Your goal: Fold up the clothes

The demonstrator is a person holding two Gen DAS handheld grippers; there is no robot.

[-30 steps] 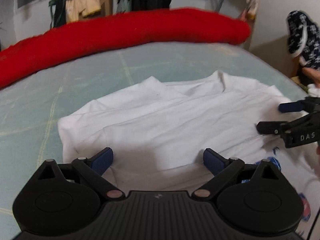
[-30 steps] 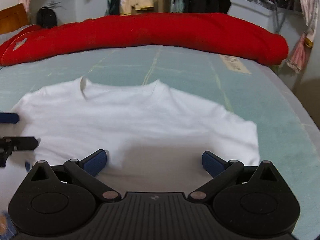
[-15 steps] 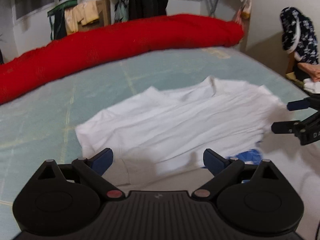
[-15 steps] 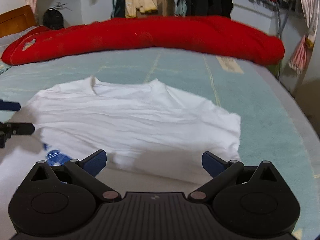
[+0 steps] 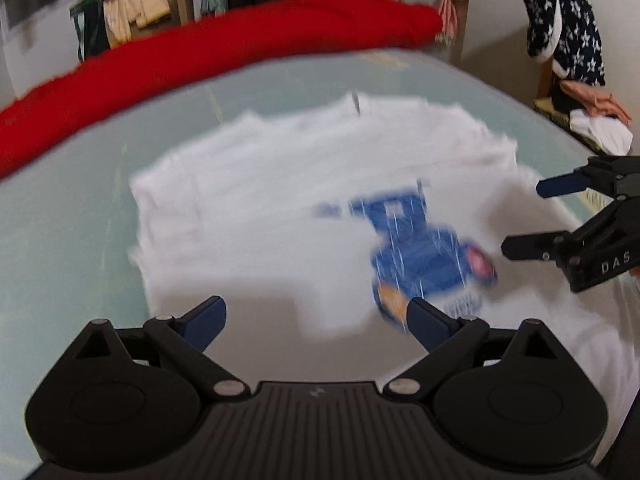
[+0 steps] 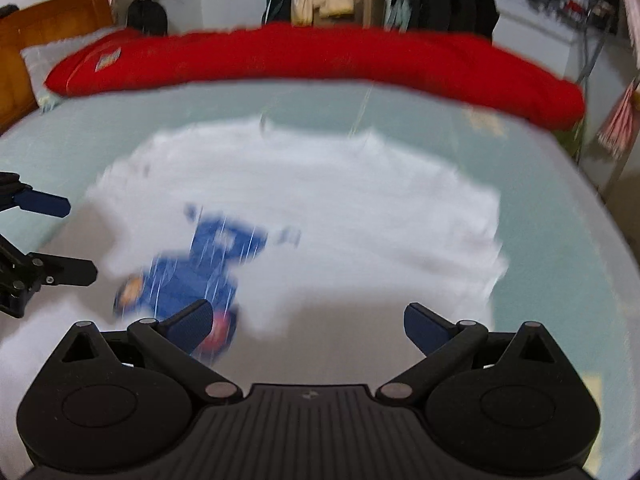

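White T-shirt [image 5: 280, 200] lies spread on the pale green bed sheet [image 5: 72, 216], in front of the red bolster [image 5: 200, 60], its blue print [image 5: 420, 248] newly uncovered. Left gripper [image 5: 316, 320] and right gripper [image 6: 308, 322] have pulled back from it, jaws wide apart and empty, so a fold looks just released and the next grasp is due.

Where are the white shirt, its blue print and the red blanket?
white shirt [image 5: 256, 200], left wrist view, plain fabric left of the print
blue print [image 5: 416, 248], left wrist view, middle of the print
red blanket [image 6: 320, 56], right wrist view, middle of the roll
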